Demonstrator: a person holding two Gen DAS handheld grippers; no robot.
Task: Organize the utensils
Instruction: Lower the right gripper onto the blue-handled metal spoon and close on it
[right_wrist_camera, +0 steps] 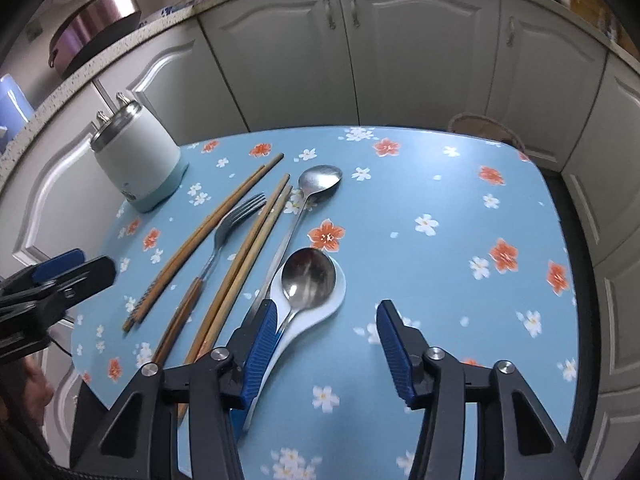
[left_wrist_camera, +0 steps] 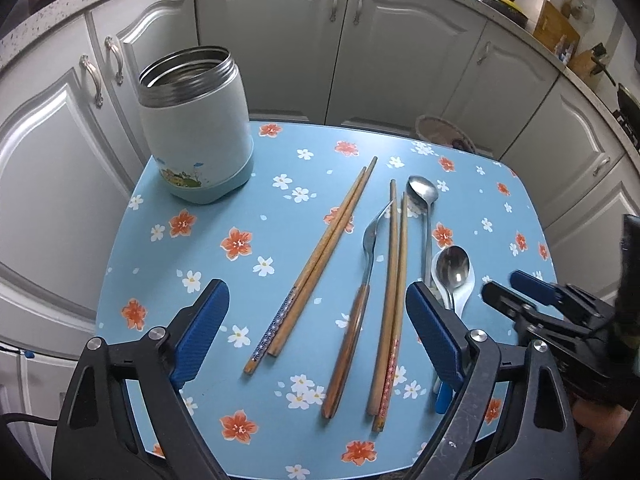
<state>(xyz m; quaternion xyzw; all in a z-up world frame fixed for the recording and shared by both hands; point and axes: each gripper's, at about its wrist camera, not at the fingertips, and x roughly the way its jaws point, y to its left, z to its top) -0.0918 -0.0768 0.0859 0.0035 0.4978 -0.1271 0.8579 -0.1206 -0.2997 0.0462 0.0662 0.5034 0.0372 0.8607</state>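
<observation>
An open steel-rimmed white jar stands at the far left of the blue flowered table. Two chopstick pairs and a wooden-handled fork lie between the wide-apart fingers of my left gripper, which is open above them. A long steel spoon lies beside them. A short steel spoon rests in a white ceramic spoon. My right gripper is open, its left finger over the white spoon's handle and bare table between the pads.
White kitchen cabinets and a speckled counter curve around the table's far side. A woven basket sits past the far edge. A metal pot stands on the counter. The table's right half holds no utensils.
</observation>
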